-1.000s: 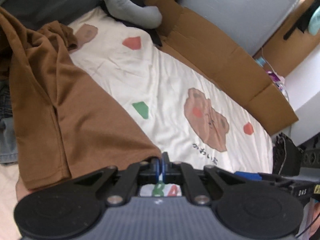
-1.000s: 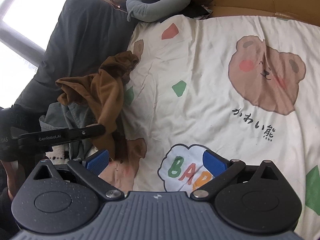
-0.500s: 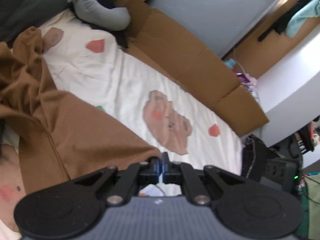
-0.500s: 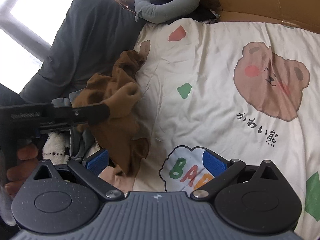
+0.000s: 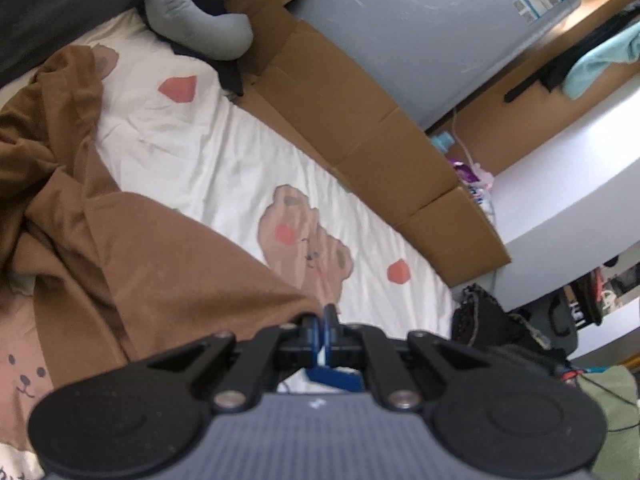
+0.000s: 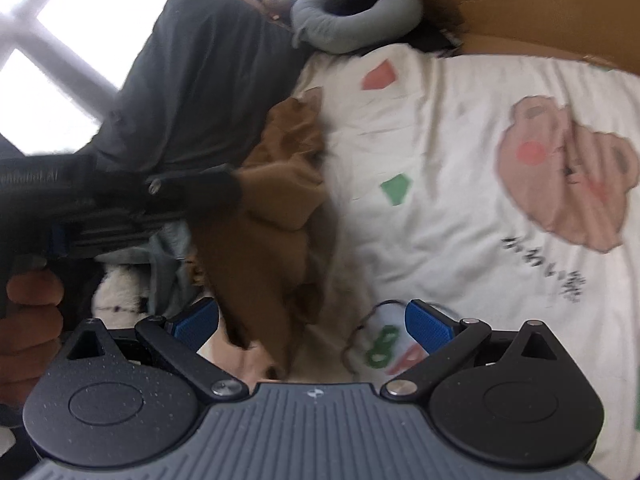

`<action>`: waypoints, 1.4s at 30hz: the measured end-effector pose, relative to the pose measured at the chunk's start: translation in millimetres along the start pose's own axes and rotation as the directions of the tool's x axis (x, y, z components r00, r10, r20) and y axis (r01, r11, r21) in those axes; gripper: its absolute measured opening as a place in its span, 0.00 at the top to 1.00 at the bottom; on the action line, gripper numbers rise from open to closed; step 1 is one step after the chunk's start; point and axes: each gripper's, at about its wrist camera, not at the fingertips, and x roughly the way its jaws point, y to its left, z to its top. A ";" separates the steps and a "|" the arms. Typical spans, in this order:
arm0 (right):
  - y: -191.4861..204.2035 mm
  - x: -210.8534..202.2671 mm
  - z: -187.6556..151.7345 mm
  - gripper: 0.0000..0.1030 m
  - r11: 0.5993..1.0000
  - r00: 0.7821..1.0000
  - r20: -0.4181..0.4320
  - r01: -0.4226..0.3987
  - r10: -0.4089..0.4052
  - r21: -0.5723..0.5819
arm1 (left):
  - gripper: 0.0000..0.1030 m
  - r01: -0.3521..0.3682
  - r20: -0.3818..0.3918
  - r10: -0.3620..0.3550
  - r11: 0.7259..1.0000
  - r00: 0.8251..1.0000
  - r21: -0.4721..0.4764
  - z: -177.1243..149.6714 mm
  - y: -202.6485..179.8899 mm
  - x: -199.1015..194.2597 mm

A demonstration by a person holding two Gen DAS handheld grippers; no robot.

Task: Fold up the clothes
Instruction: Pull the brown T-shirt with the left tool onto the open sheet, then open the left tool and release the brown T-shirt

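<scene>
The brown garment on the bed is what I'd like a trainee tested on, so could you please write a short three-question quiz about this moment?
1. True or false: the left tool is shut on the brown garment.
2. Which best describes the right tool? A. shut on the garment; B. open, gripping nothing; C. shut on the grey neck pillow.
3. Fill in: the garment partly rests on a cream bedsheet printed with ____ faces.

Key: 1 true, its blue pads pinch a cloth edge. 2 B, the pads stand wide apart while the cloth hangs ahead of them. 3 bear.
</scene>
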 end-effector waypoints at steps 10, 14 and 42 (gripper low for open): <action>10.4 51.4 -20.4 0.35 0.997 0.991 -0.129 0.021 -0.030 -0.071 | 0.98 0.135 -0.023 -0.135 0.991 0.991 0.007 1.8 -18.8 -5.5; -1.6 66.5 -23.0 0.90 0.996 0.985 -0.160 0.058 -0.069 -0.072 | 0.98 0.139 -0.031 -0.139 0.990 0.990 0.003 -2.4 -17.4 -2.7; -101.1 -4.0 -18.1 0.54 0.959 0.975 -0.036 0.223 -0.220 0.172 | 0.38 -0.263 -0.063 0.256 0.957 0.964 -0.122 -20.9 98.6 2.5</action>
